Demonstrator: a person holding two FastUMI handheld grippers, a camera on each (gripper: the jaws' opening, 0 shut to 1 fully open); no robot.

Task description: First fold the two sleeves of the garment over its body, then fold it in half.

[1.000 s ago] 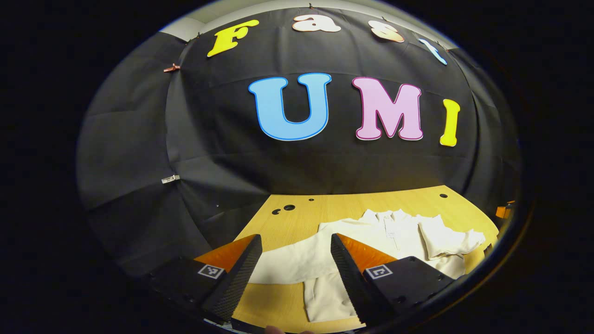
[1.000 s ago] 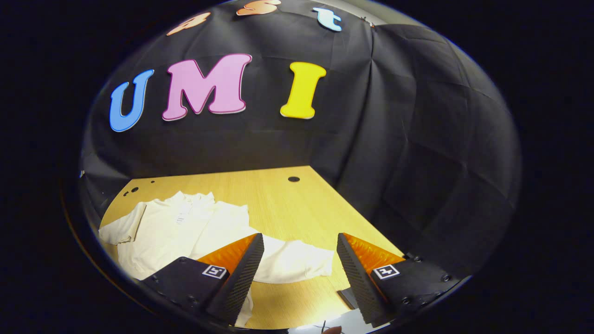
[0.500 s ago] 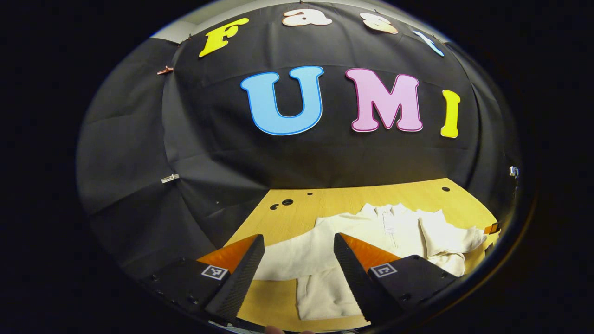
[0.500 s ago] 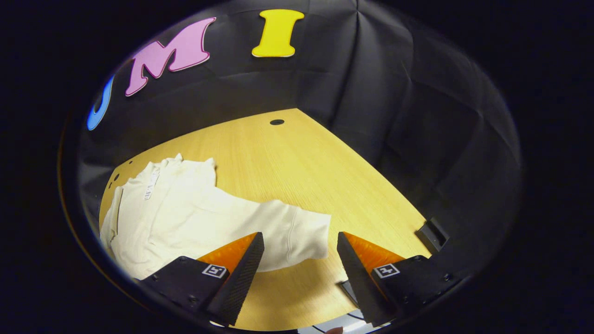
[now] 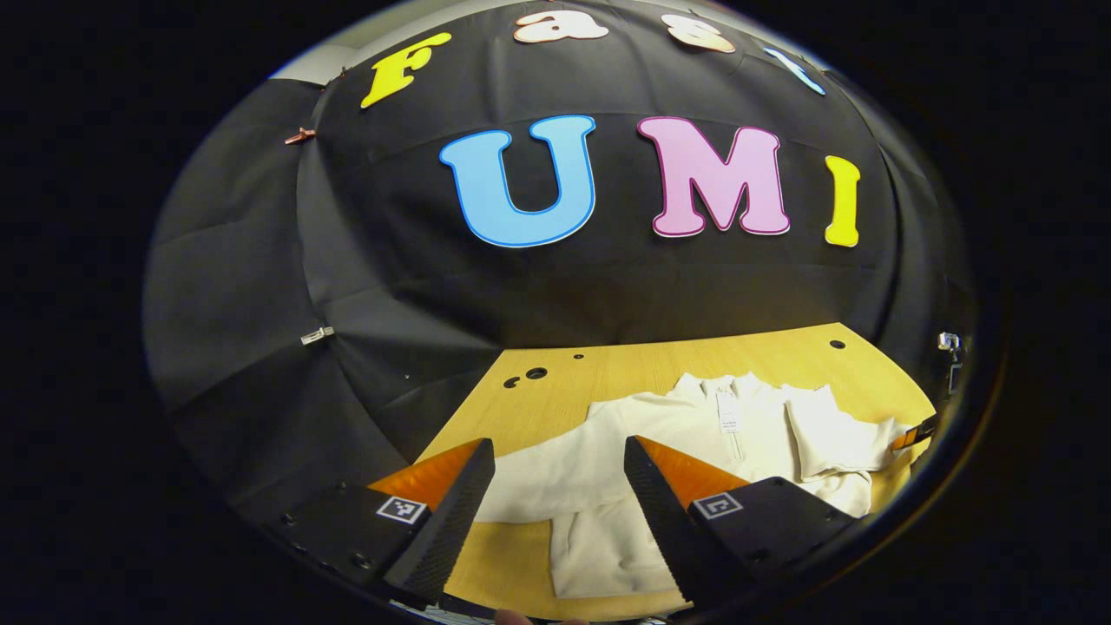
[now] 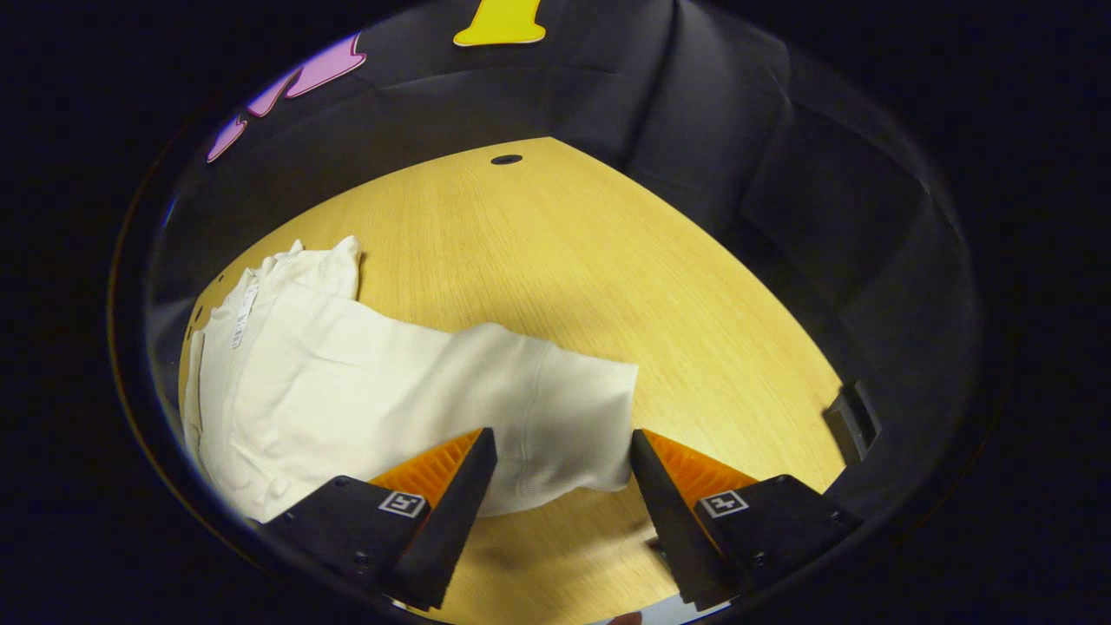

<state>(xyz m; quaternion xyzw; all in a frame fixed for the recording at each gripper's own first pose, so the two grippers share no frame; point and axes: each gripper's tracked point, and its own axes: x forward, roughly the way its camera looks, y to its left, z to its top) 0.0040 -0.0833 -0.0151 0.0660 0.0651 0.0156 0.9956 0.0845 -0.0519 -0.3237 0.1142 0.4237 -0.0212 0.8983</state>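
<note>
Right gripper view: right gripper (image 6: 562, 486) spread wide, sleeve (image 6: 555, 417) cuff lying between its fingers; left gripper (image 5: 555, 512) gapes too.

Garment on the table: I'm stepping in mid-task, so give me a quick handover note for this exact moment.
Left tool: open, holding nothing, above the left sleeve, which lies spread out.
Right tool: open, empty, fingers either side of the right sleeve cuff, not closed.
Garment: cream, flat on the wooden table, collar toward the far wall.
Done: nothing folded.
Left: fold both sleeves over the body, then fold in half.
</note>
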